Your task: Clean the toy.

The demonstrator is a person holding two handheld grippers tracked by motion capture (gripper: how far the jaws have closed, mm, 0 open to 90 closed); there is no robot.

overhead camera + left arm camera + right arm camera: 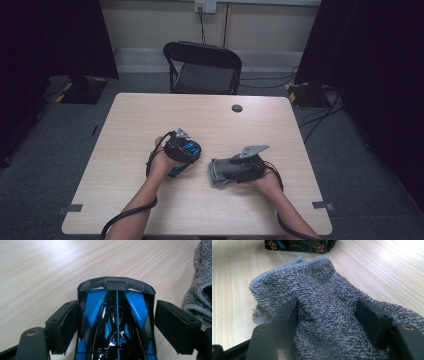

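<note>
A blue and black toy car [116,322] stands on the wooden table [150,115], its rear spoiler pointing away in the left gripper view. My left gripper [116,312] straddles it with the jaws open, and a thin gap shows beside the right pad [175,325]. From above, the car [191,149] sits just left of a grey terry cloth [219,172]. My right gripper [328,307] is shut on that cloth [324,290], its pads sunk into a raised fold. The car's wheels [297,245] show beyond the cloth's hemmed edge.
A small black round cap [237,108] lies near the table's far edge. A black folding chair [202,67] stands behind the table. Cables run over the grey floor at the right [320,117]. Bare wood surrounds both hands.
</note>
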